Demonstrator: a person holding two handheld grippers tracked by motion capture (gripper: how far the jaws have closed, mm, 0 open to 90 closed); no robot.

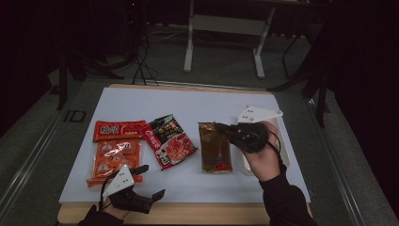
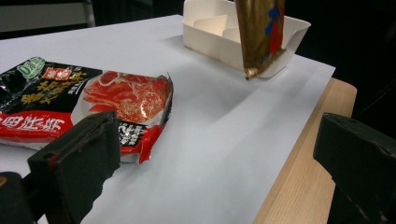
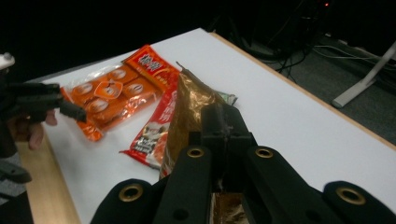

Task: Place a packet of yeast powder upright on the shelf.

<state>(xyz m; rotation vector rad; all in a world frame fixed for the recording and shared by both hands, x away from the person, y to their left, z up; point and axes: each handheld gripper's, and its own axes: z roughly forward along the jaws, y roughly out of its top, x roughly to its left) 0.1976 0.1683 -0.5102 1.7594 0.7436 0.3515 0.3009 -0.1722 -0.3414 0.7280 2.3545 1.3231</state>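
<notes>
A brown-gold packet (image 1: 215, 147) hangs from its top edge, where my right gripper (image 1: 220, 127) is shut on it. In the left gripper view the gold packet (image 2: 259, 32) dangles in front of the white tray (image 2: 219, 32), its lower corner just off the sheet. Along my right gripper (image 3: 223, 121) the pinched gold packet (image 3: 191, 107) shows between the closed jaws. My left gripper (image 1: 151, 180) rests at the table's near-left edge, its jaws wide apart and empty. A red-and-black packet (image 2: 93, 102) lies just ahead of my left gripper (image 2: 215, 154).
An orange multi-pack (image 1: 115, 153) lies flat at the left of the white sheet (image 1: 188, 106), with the red-and-black packet (image 1: 170, 140) beside it. The white tray (image 1: 282, 143) stands at the right edge behind my right hand. A bare wooden strip (image 1: 197, 213) runs along the near edge.
</notes>
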